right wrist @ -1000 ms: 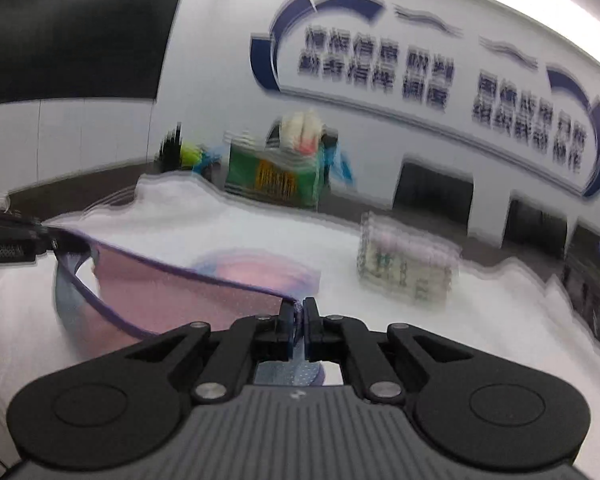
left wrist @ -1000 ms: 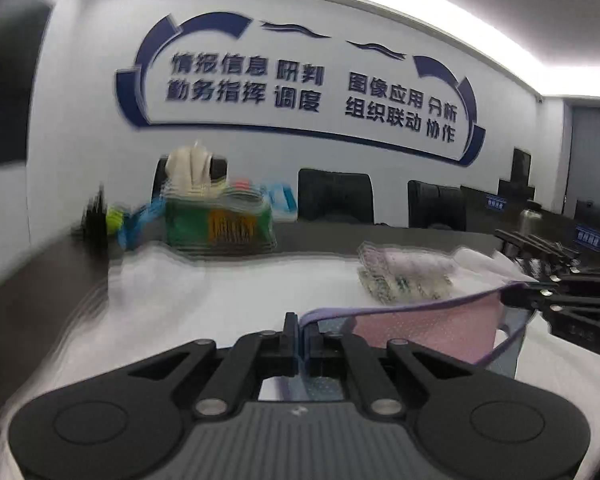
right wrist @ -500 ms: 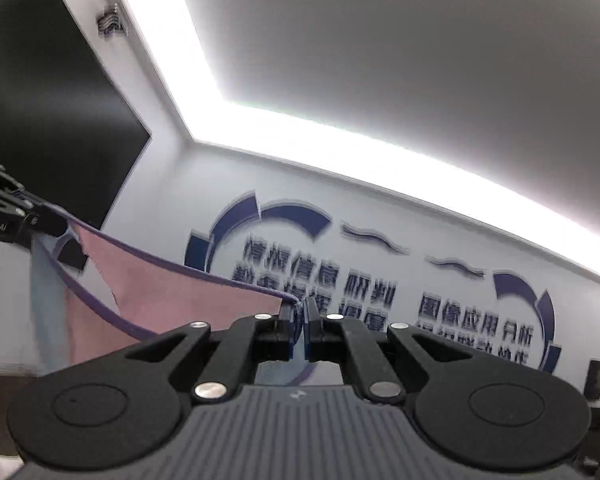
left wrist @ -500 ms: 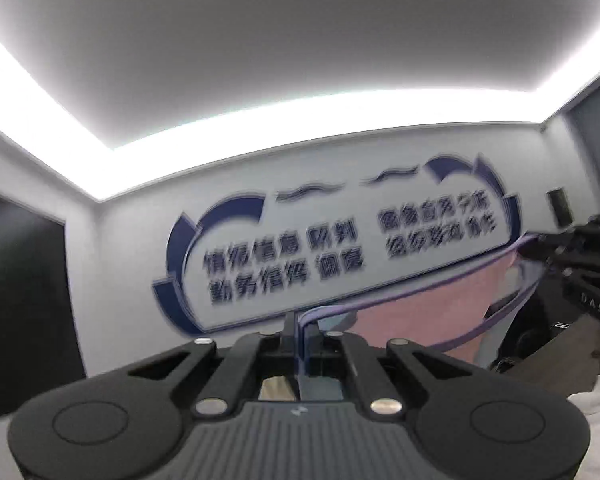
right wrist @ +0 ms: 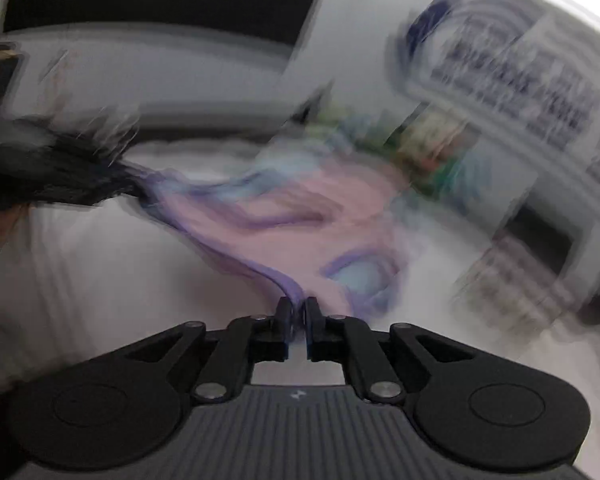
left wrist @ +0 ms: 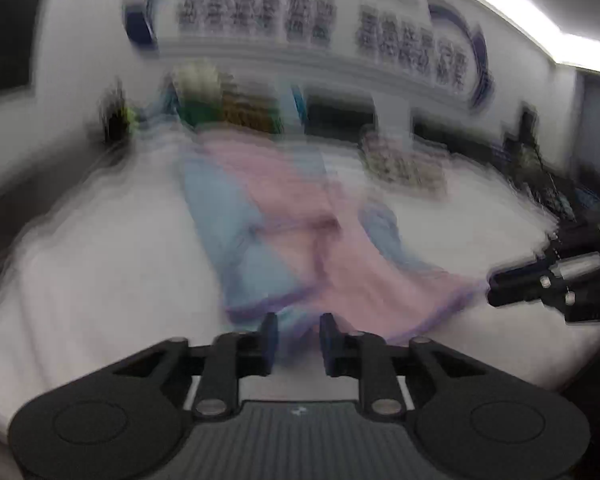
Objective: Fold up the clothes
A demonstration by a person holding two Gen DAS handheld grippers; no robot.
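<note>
Left gripper [left wrist: 296, 338] was opening, its jaws parted and clear of the garment's hem; right gripper [right wrist: 298, 322] was opening too, purple trim still between its pads. The pink-and-blue garment [left wrist: 300, 224] lay spread on the white-covered counter [left wrist: 100, 260]. It looked light, limp and prone to bunching, best taken by the bound hem corners.
</note>
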